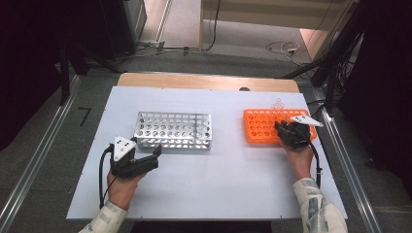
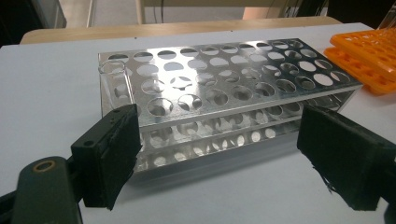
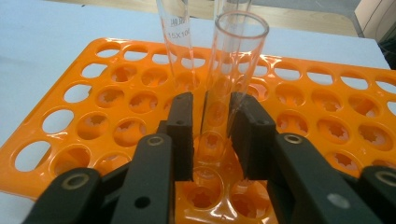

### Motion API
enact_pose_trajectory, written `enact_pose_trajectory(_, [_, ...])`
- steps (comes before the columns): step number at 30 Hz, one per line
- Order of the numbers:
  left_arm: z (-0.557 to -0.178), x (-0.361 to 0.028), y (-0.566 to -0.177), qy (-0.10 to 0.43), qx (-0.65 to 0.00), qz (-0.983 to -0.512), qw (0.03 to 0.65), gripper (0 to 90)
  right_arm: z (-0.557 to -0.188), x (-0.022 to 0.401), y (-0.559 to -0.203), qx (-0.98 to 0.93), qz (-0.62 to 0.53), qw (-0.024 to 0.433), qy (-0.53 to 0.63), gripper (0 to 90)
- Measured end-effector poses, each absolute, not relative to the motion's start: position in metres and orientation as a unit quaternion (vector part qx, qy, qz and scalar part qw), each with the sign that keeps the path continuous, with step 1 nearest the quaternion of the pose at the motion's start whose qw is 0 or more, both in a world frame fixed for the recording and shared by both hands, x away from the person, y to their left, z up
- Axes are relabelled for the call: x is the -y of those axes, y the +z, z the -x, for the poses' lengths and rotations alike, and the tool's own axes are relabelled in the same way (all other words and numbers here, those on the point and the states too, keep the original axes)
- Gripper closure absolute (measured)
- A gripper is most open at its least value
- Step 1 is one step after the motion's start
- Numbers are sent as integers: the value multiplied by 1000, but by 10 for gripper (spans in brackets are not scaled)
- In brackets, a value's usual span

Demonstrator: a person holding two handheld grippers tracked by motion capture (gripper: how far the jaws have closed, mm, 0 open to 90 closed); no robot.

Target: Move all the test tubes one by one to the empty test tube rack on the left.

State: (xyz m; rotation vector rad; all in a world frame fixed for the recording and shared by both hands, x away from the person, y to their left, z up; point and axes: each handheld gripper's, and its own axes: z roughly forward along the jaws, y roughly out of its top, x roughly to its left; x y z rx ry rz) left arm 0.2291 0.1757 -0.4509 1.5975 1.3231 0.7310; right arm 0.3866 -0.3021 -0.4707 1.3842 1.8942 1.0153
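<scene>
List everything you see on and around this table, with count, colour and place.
Metal rack: one, silver, left of the table's centre, one clear tube in a corner hole.
Plastic rack: one, orange, right side.
Glass tubes: at least two, clear, standing in the orange rack, one between the right tool's pads.
Table: one, white top with a wooden far edge.
Cables: several, on the floor beyond.
Left tool: one, black, open, in front of the metal rack.
Right tool: one, black, shut on a glass tube.
Hands: two, near edge.
</scene>
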Motion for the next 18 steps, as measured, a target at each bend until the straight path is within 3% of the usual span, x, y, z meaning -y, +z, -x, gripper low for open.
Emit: enact_pose_trajectory(18, [-229,-177,-450,297,-536,-646,456,132,-376,307,-445,-685,-516,310,411,732])
